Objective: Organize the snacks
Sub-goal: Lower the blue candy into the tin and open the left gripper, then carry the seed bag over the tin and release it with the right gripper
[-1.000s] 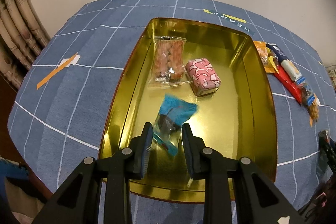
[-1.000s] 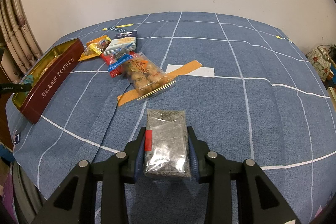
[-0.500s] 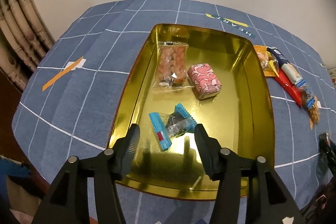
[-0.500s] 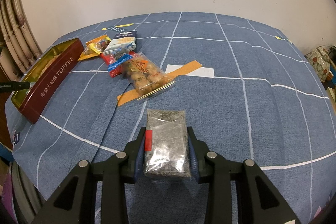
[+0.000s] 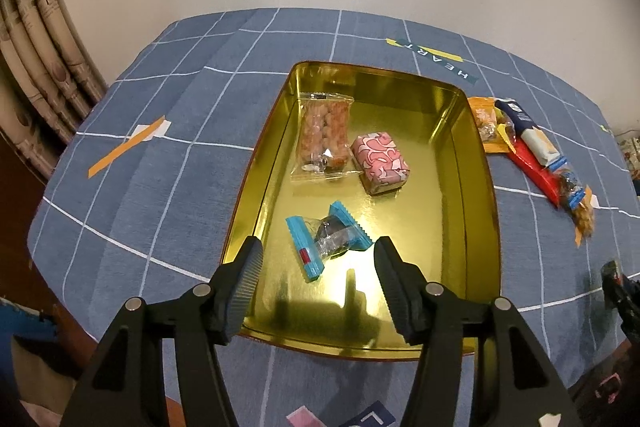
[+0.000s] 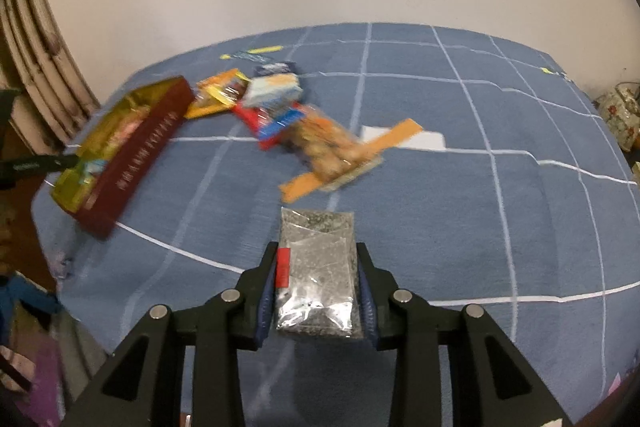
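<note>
The left tongs (image 5: 318,281) stand wide apart and grip nothing, low in the left wrist frame over the near end of the gold tin (image 5: 478,187). Just beyond their tips, the blue-ended candy wrapper (image 5: 326,241) lies flat on the tin floor. Higher in the frame, near the tin's far left corner, a clear bag of pinkish nuts (image 5: 324,139) rests beside a pink-and-white wrapped block (image 5: 380,157), their edges touching. To the right of the tin, a row of loose snack packets (image 5: 528,151) lies on the blue checked tabletop (image 5: 168,187).

In the right wrist view, the right tongs (image 6: 316,283) are closed narrowly on a clear packet of dark seeds (image 6: 318,267), held at its lower sides in the bottom centre of the frame. The tin (image 6: 132,155) sits at the left of the frame, blurred, with its maroon side wall facing the camera. The snack pile (image 6: 280,115) is smeared in the upper middle.
</note>
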`<state>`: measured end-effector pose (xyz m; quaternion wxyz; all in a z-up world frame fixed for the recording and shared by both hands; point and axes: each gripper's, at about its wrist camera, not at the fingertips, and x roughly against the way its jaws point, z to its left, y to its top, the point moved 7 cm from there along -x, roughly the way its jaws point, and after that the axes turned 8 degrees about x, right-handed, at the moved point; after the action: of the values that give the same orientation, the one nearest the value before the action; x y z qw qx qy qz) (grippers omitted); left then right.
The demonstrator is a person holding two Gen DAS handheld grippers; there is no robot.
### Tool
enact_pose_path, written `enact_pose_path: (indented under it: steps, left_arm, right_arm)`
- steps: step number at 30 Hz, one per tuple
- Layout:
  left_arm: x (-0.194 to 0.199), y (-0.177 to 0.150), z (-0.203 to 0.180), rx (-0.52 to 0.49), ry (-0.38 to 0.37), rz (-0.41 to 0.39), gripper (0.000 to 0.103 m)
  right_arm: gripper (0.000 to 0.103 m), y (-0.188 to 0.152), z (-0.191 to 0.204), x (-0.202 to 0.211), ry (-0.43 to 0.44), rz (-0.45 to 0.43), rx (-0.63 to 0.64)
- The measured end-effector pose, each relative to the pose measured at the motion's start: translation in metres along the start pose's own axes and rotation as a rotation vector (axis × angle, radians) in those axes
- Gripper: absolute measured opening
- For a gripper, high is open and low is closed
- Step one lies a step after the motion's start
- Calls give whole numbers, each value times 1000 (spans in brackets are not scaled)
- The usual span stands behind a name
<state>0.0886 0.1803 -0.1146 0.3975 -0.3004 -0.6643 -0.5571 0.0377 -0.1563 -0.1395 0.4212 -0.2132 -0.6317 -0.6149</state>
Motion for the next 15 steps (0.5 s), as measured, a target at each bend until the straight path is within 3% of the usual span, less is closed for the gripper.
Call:
enact_pose_path:
  steps: [9, 15]
  left_arm:
    - [6, 1, 0, 2, -16, -3, 61]
    - [11, 5, 5, 11, -18, -13, 67]
  right_arm:
    - [36, 68, 80, 19, 136, -88, 120]
    - [36, 118, 132, 4, 204, -107, 198]
